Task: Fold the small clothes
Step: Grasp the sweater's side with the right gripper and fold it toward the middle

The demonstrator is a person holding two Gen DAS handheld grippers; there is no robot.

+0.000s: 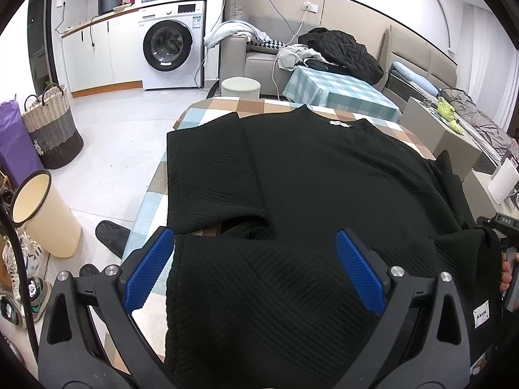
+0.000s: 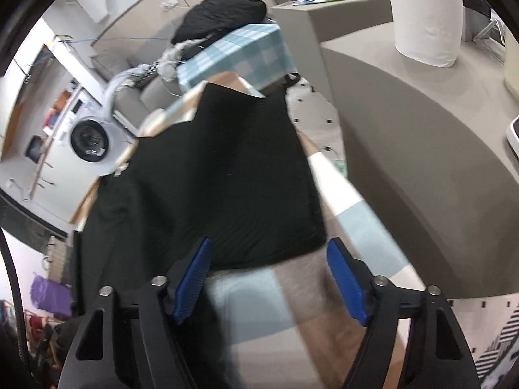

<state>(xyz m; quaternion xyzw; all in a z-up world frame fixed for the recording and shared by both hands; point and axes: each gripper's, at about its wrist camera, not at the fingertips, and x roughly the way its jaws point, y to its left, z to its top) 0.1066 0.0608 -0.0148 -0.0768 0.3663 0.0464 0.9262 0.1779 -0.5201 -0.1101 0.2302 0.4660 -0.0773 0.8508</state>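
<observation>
Shirt point(image 1: 308, 188) spread flat on the table point(image 2: 350, 220), both grippers released.
Right gripper point(image 2: 269, 278), jaws apart at the sleeve's 6 o'clock edge, may pinch tablecloth too; left gripper point(image 1: 256, 269) hovers wide, clear of cloth.

A white sticker point(image 1: 482, 314) on the black frame of the left gripper point(image 1: 254, 270) reads "AXUN". A black device point(image 1: 501, 223) at the right edge of the left wrist view carries pale characters too small to read. The blue label point(image 1: 196, 21) on the washing machine point(image 1: 172, 45) and the garment's white neck tag point(image 1: 339, 124) are illegible.
</observation>
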